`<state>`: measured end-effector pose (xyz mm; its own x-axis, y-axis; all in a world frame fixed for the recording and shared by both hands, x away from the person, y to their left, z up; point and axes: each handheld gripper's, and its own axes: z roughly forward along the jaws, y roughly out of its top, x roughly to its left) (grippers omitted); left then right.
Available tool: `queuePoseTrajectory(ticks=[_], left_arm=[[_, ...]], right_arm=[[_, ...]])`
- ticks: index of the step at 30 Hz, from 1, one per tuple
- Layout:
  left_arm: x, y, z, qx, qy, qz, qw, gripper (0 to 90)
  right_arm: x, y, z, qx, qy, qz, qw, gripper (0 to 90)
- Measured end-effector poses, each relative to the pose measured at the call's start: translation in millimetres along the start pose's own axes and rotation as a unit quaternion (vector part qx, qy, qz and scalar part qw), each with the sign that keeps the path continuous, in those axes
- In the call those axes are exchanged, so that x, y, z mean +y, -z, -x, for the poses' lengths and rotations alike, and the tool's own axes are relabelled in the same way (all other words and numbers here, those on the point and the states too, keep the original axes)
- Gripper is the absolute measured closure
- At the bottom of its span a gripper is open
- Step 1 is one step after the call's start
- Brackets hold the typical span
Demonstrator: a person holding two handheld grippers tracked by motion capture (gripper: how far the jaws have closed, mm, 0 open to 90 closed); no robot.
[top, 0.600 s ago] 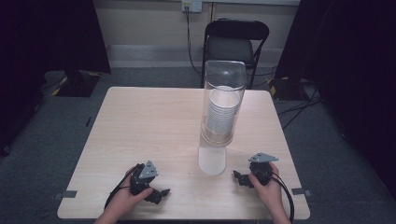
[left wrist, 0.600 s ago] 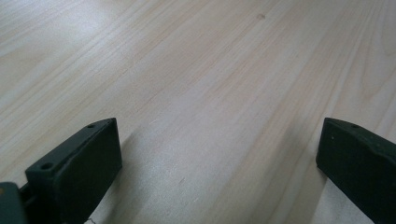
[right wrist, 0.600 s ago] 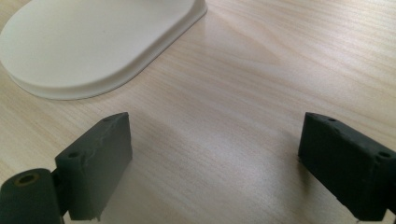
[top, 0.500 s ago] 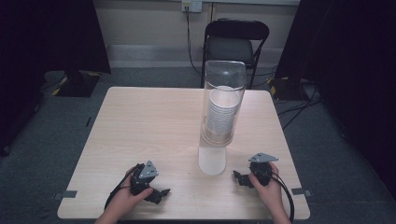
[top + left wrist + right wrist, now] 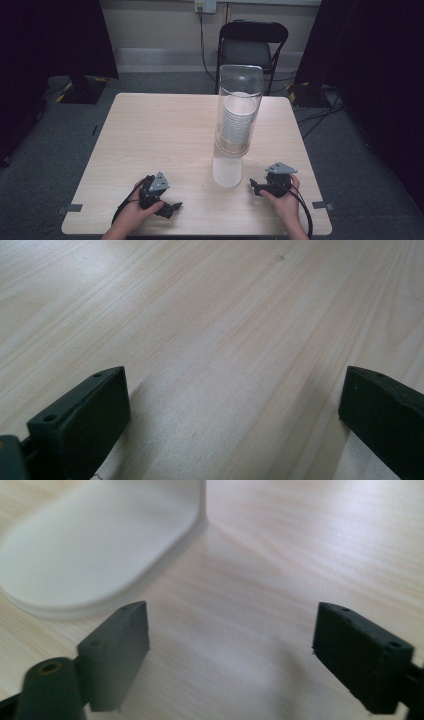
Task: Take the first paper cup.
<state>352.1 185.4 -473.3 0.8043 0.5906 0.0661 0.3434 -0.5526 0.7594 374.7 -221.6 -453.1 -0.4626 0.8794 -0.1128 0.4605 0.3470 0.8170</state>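
Cup dispenser [image 5: 235, 130] mid-table [image 5: 150, 130]; cups [image 5: 238, 117] apparently stacked inside; chair [image 5: 252, 45] behind.

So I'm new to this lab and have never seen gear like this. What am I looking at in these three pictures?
A person sits at a wooden table and holds a hand tool with two black jaws in each hand: the left gripper and the right gripper. The high view comes from a camera above the table. The other two come from small cameras riding on each gripper, looking out between its jaws. On the table stands a tall clear tube with a stack of white cups inside, on a white base. That base shows close up in the right gripper view. Both grippers are open and hold nothing.
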Motion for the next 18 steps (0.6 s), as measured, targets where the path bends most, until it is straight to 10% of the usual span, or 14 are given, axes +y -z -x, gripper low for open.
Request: queuePoseTrajectory(ticks=[18], left_arm=[[0.0,0.0,0.0,0.000,0.000,0.000,1.0000,0.0]], right_arm=[[43.8,12.0,-33.7,0.091,-0.007,0.109,0.9899,13.8]])
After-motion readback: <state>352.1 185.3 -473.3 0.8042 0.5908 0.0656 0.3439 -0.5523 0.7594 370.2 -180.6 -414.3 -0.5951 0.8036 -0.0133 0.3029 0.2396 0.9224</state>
